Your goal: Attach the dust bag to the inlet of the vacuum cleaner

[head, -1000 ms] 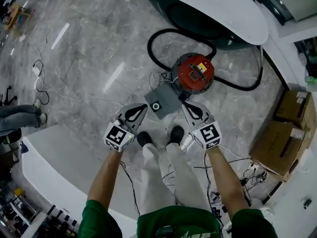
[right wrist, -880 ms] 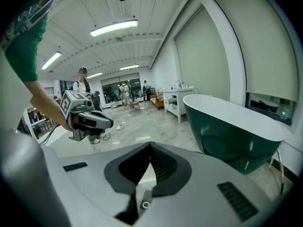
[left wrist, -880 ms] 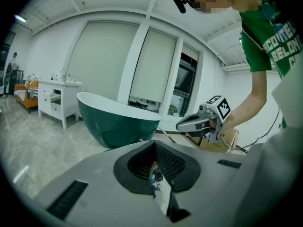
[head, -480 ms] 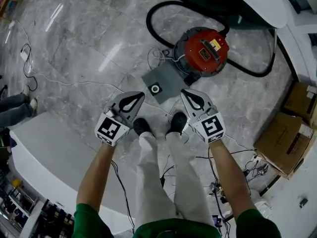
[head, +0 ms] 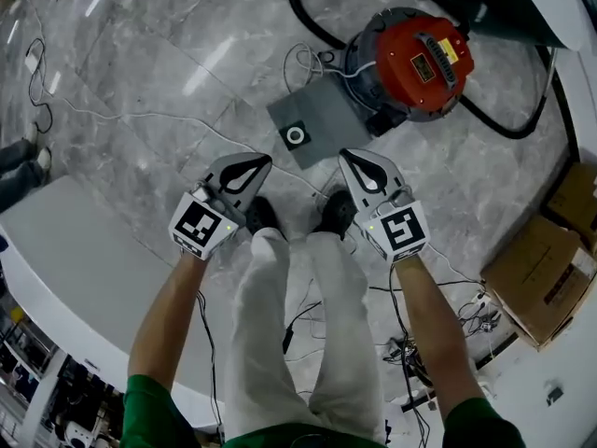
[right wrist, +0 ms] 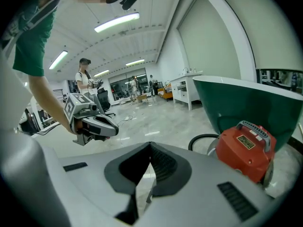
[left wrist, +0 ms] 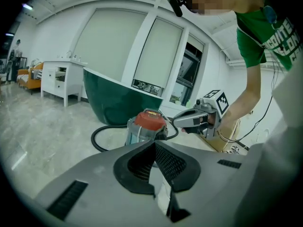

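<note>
The vacuum cleaner stands on the marble floor with its red lid up; it also shows in the left gripper view and in the right gripper view. Flat beside it lies the grey dust bag, its round white collar facing up. My left gripper hangs in front of the bag, shut and empty, its jaw tips meeting. My right gripper hangs level with it to the right, also shut and empty. Neither touches the bag or the vacuum.
A black hose loops from the vacuum past a dark green tub. White cables trail over the floor. Cardboard boxes sit at the right, a white platform at the left. My shoes stand just behind the grippers.
Both grippers have sunk toward the floor, still shut. The vacuum and the bag now show larger and higher to the right in the head view.
</note>
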Action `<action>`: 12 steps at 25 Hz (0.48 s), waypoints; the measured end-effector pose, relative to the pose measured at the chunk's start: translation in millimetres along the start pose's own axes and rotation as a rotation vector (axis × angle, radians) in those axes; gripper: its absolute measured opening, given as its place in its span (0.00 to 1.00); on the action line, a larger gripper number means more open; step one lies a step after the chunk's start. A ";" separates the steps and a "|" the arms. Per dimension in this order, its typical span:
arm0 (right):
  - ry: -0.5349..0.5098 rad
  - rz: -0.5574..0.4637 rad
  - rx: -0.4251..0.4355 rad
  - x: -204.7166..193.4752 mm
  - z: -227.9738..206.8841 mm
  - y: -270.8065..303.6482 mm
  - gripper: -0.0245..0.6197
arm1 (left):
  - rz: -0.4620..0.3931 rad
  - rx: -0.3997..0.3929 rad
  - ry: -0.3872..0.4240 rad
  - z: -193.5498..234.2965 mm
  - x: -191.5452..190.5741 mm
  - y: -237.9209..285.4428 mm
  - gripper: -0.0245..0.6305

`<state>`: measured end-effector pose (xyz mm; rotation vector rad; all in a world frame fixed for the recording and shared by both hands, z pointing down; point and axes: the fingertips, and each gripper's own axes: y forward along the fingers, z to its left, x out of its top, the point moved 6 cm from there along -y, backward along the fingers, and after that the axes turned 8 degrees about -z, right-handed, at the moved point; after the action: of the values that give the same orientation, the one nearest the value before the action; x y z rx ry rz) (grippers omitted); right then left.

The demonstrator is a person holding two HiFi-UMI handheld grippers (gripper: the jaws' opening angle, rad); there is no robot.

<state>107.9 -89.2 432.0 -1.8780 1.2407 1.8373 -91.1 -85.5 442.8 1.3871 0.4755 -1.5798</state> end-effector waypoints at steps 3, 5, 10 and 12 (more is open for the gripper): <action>-0.010 -0.002 0.012 -36.0 -4.5 11.9 0.05 | -0.002 -0.055 0.005 5.7 -32.8 11.7 0.04; -0.023 -0.002 0.022 -62.2 -7.4 23.4 0.05 | -0.010 -0.070 -0.010 13.4 -57.3 19.6 0.04; -0.053 -0.012 0.053 -126.0 -23.1 51.7 0.05 | 0.012 -0.114 0.017 38.3 -125.5 41.4 0.04; -0.052 -0.031 0.065 -149.5 -31.2 62.5 0.05 | 0.012 -0.123 0.033 44.9 -150.4 49.3 0.04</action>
<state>108.8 -89.5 597.0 -1.7934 1.2324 1.7965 -88.3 -85.6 607.3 1.3219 0.5741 -1.4945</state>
